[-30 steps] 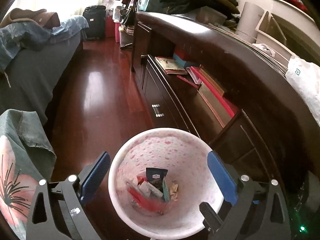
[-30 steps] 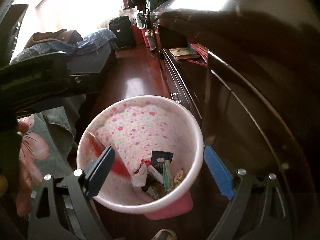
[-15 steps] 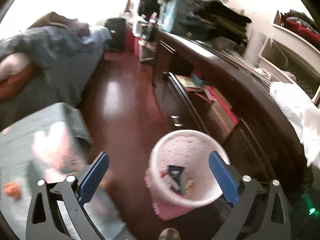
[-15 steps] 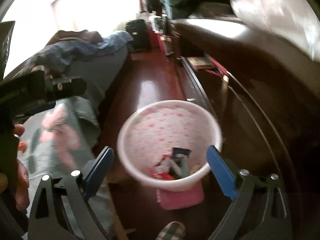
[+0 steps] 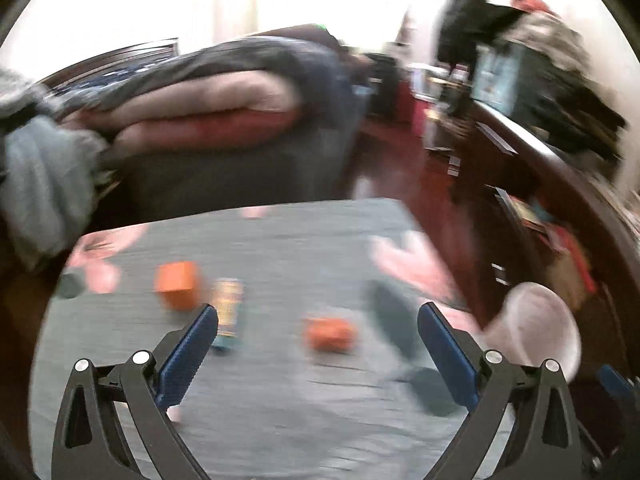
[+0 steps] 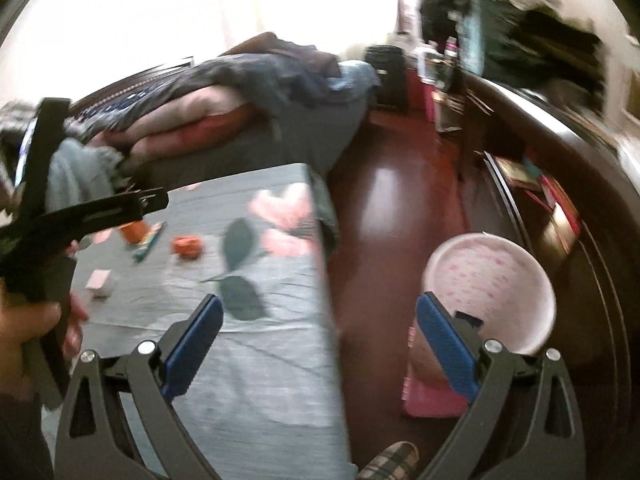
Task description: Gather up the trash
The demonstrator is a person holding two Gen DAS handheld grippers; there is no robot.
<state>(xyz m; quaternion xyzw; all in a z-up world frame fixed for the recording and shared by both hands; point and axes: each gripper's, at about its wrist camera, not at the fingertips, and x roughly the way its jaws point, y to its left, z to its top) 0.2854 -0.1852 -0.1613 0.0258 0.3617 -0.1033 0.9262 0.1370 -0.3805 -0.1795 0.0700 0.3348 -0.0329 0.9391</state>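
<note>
Blurred trash lies on a grey floral cloth: an orange box, a striped wrapper and a crumpled orange piece. My left gripper hangs open above them with nothing between its fingers. The pink flowered bin stands on the floor to the right, with a dark wrapper inside. My right gripper is open and bare over the cloth's right edge. The right wrist view also shows the orange piece, the wrapper and a small pink box.
A hand grips the left tool's black body at the left. A bed piled with bedding lies behind the cloth. A dark wooden cabinet runs along the right, beside the red wood floor. A plaid slipper shows below.
Both views have swung left and lifted, from looking down into the bin to looking over the floral cloth. The bin now sits at the right. Both grippers stay open.
</note>
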